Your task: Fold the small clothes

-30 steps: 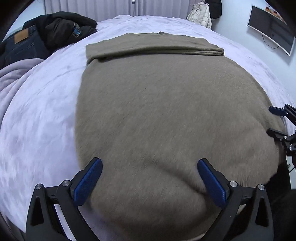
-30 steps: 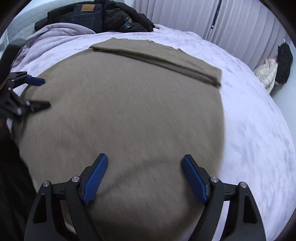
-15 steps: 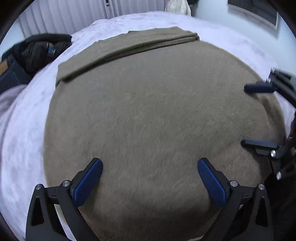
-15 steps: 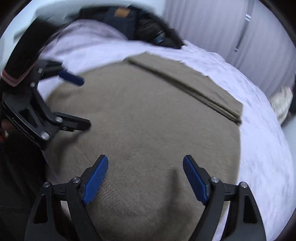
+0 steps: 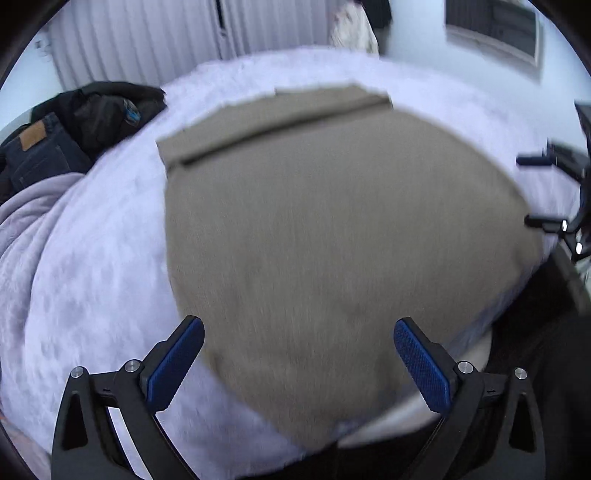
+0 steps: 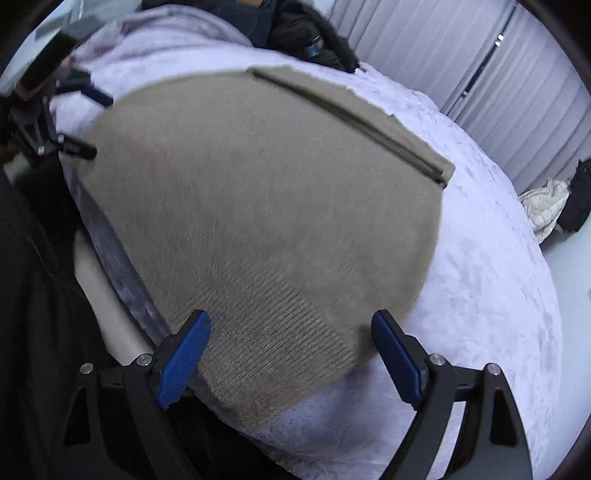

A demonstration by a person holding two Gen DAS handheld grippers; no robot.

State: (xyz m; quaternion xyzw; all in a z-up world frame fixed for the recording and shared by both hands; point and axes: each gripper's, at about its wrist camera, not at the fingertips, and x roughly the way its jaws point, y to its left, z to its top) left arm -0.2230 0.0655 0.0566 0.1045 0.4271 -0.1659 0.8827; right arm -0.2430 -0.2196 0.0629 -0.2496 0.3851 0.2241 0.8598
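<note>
Two grippers, the left gripper (image 5: 299,360) and right gripper (image 6: 291,356), hover with fingers spread and empty at the near hem of a tan sweater (image 5: 332,229) lying flat on the bed (image 5: 92,266). Only its far edge looks folded; bare bedding flanks both sides.

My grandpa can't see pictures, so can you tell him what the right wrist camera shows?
A big brown knitted garment lies spread flat on a pale lilac bed cover, its far edge folded over. The right gripper hovers over its near corner with jaws open, and the left gripper is open too, at the far left edge. Dark clothes are piled behind.
</note>
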